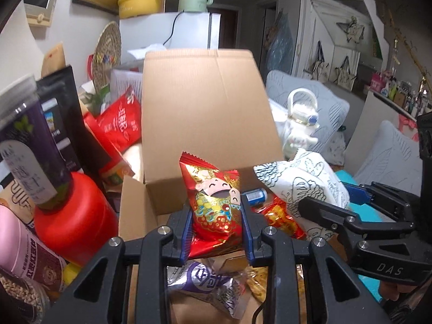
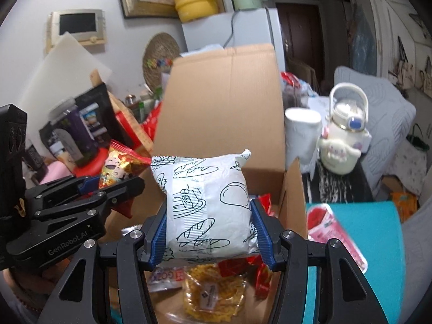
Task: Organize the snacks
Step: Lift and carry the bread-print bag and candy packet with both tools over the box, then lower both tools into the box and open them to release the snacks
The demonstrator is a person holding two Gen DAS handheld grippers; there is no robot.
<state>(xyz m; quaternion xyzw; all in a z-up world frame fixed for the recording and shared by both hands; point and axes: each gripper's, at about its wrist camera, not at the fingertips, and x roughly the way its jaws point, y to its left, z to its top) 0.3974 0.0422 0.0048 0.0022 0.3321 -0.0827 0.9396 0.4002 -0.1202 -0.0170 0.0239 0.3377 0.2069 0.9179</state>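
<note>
The left gripper [image 1: 217, 216] is pinching a red snack packet [image 1: 213, 202] between its blue pads. The packet is shiny foil with gold decoration, a laughing cartoon figure and a zigzag top edge, and it stands upright. The right gripper [image 2: 209, 229] is clamped on a white bread packet [image 2: 208, 205], which is puffy and printed with black line drawings of loaves and plates. Both packets are above the open cardboard box [image 1: 205, 102], whose tall flap stands just behind them. Below the fingers lie a purple-and-silver packet [image 1: 205, 283] and a yellow noodle snack [image 2: 213, 291].
</note>
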